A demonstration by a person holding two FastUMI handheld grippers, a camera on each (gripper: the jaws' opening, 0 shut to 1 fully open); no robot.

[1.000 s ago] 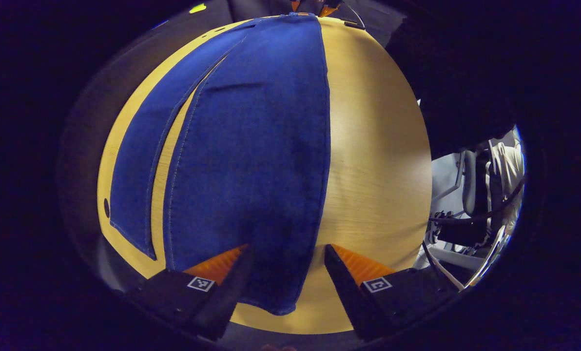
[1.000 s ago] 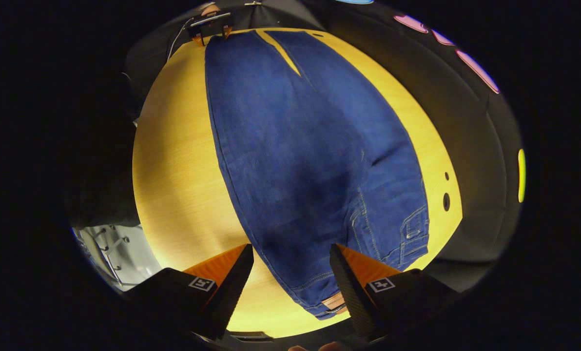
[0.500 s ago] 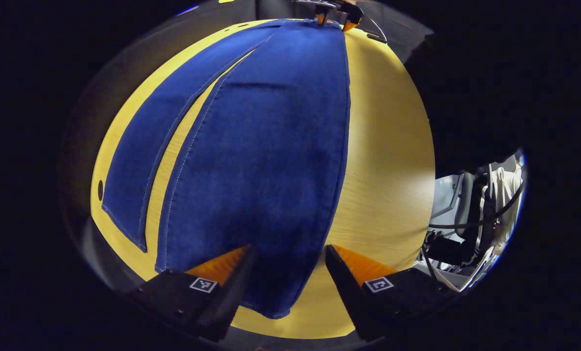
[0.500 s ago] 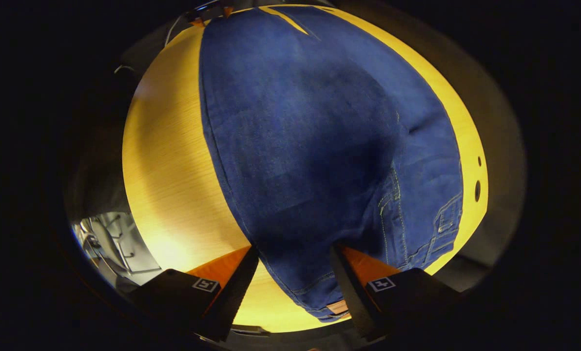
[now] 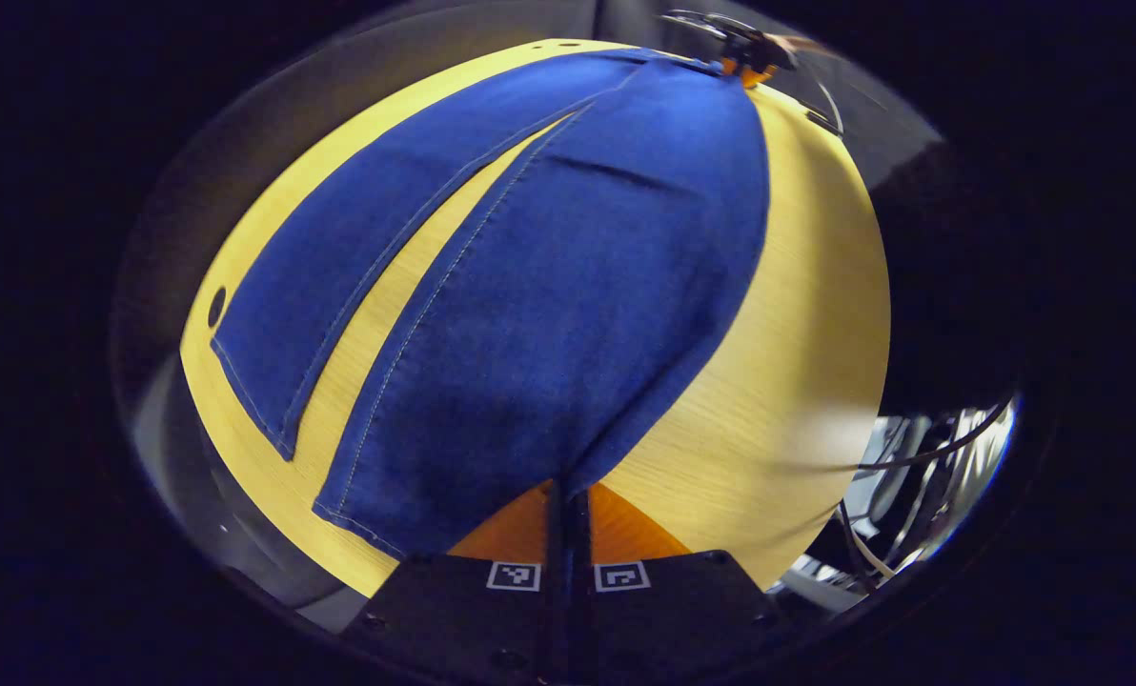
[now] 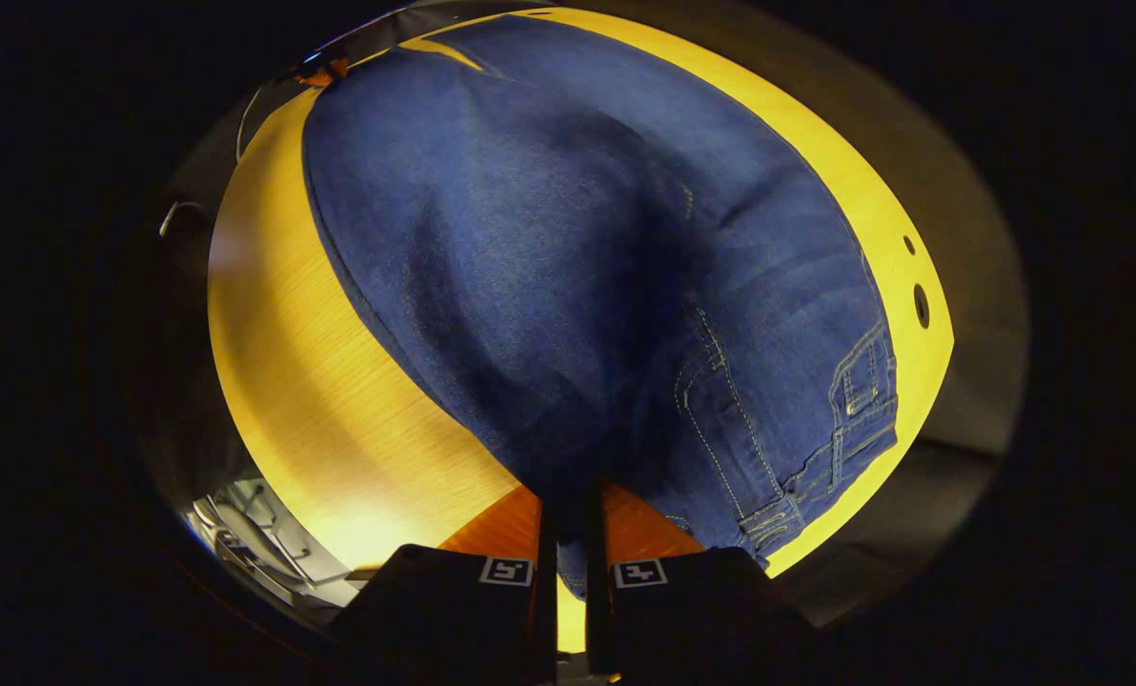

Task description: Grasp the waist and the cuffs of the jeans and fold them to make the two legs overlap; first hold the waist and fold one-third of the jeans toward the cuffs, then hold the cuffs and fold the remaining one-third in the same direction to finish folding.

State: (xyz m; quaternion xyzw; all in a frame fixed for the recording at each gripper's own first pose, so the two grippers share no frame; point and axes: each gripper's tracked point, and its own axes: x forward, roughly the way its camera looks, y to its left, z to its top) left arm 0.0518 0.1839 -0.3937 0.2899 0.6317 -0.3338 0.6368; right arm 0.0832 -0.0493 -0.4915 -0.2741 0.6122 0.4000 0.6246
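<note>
left gripper jaws clamp the cuff, right gripper jaws clamp the waist of the jeans, lower centre. risk: thin bite slips on lifting, legs misalign on worktop.

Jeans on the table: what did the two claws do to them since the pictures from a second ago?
Both claws closed. The left claw pinched the cuff of the near leg, and the right claw pinched the waist edge of the jeans; the denim now bunches up at each grip. The far leg stayed flat on the yellow table, apart from the near one.
</note>
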